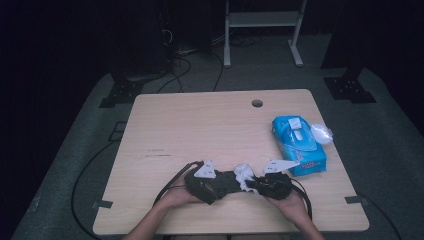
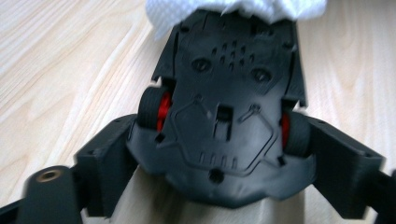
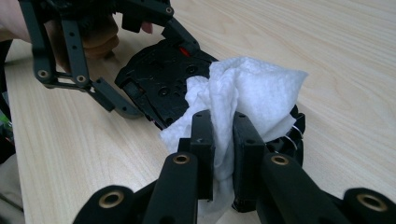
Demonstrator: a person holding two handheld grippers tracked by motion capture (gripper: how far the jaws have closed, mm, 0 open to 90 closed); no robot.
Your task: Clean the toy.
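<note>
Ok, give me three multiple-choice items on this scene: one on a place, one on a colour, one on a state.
1. Where does the blue wipe pack lie?
A. table's right side
B. table's left edge
C. on the floor

2. What colour are the toy car's wheel hubs?
A. yellow
B. red
C. green

3. The right gripper is:
A. wide open
B. lying flat on the table
C. shut on the white wipe

Key: 1 A, it lies beside the right hand; 2 B, red shows inside both wheels; 3 C, its jaws pinch the wipe.

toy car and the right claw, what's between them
A white wipe, pinched in the right claw and pressed against the black toy car held upside down in the left claw; clearest in the right gripper view.
</note>
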